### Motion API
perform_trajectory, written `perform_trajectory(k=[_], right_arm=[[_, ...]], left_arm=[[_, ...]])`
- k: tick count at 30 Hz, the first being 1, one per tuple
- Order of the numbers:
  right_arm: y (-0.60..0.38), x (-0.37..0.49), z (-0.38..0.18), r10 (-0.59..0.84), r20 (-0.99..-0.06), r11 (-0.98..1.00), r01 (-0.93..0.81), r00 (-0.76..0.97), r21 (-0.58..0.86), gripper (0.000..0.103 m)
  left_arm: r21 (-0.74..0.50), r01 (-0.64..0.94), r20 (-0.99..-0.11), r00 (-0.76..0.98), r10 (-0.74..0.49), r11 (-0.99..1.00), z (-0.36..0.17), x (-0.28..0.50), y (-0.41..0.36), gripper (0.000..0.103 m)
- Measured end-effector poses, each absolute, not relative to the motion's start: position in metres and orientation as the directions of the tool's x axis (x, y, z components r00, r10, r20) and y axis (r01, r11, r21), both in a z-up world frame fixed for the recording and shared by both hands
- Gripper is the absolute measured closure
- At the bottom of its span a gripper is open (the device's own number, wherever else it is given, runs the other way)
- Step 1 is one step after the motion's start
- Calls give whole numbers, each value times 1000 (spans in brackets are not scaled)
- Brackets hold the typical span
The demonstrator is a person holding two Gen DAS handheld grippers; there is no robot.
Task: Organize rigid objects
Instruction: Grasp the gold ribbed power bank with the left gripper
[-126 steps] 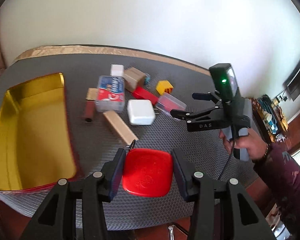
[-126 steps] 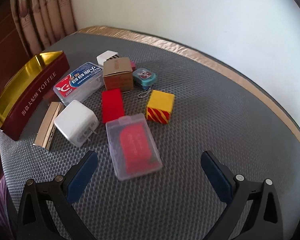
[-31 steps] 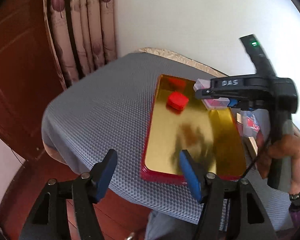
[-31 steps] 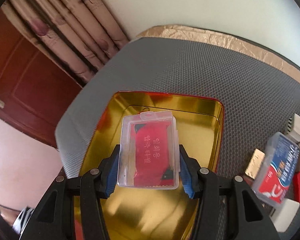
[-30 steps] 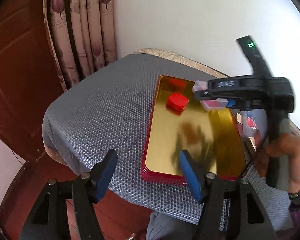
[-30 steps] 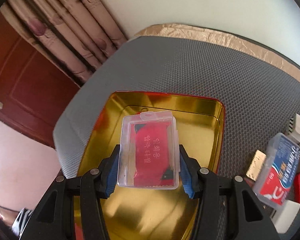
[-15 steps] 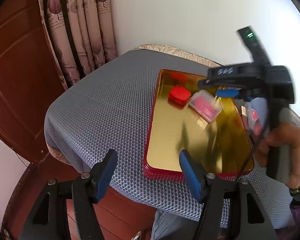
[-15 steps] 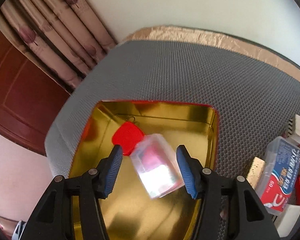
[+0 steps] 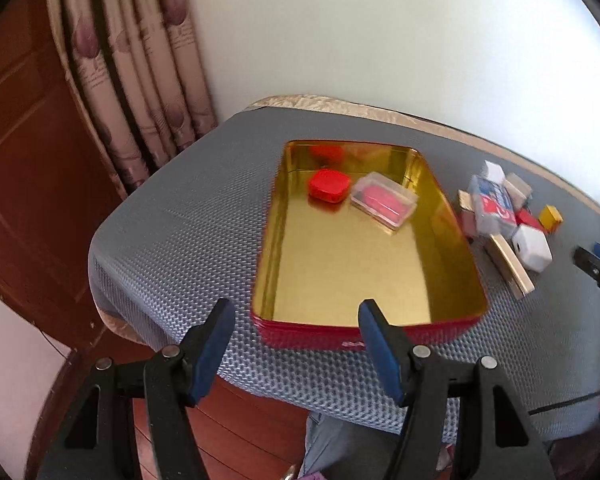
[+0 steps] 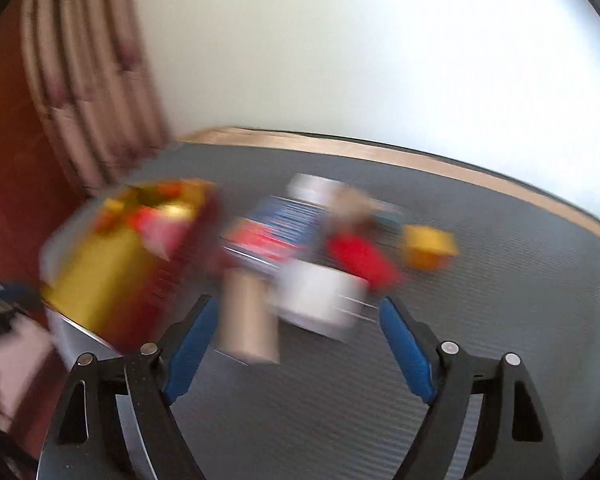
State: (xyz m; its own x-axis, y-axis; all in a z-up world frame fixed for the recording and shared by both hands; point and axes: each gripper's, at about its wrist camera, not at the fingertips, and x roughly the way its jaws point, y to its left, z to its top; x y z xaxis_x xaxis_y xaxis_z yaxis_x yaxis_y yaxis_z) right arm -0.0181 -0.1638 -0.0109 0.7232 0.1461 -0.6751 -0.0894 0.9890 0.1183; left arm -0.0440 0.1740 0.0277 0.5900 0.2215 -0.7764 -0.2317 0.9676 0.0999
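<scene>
Glossy rectangular gold tin [image 9: 452, 216], honeycomb mat [image 9: 188, 240]

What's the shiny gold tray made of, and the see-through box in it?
The gold tray looks like metal tin: its mirror-shiny inside reflects the things in it. The see-through box looks like hard clear plastic, since the red inside shows through.

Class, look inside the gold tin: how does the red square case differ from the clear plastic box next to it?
The red square case is opaque, solid red; the clear plastic box is see-through, showing a red card inside. The red square case is squarish with rounded corners; the clear plastic box is a longer rectangle. The case sits nearer the tin's left wall, the box to its right. Both lie flat in the gold tin, unheld.
</scene>
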Motion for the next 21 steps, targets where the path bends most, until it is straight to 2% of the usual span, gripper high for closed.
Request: perform_trajectory(k=[3, 6, 12, 13, 15, 19, 21], right_arm=[[-216, -30, -28, 20, -704, 999, 20, 710, 48, 21], [-254, -35, -43, -102, -717, 993, 115, 690, -31, 16], [-275, -42, -58, -74, -725, 989, 144, 685, 36, 13], [-275, -44, -56, -65, -711, 989, 138, 700, 45, 9], [-276, -44, -55, -50, -700, 991, 124, 712, 56, 2], [-279, -53, -53, -7, -681, 989, 106, 732, 104, 2], [-280, -53, -52, 16, -671, 985, 102, 741, 136, 2]], left_arm=[[136, -187, -774, 592, 223, 973, 27, -45, 154, 37], [179, -144, -770, 596, 229, 973, 27, -46, 131, 37], [181, -42, -784, 597, 170, 983, 34, -38, 80, 37], [173, -15, -792, 592, 148, 985, 34, -35, 73, 37], [145, 68, -817, 571, 81, 987, 33, -30, 52, 37], [65, 210, -867, 496, -49, 976, 27, -15, 12, 37], [11, 221, -891, 444, -91, 975, 20, -3, 0, 37]])
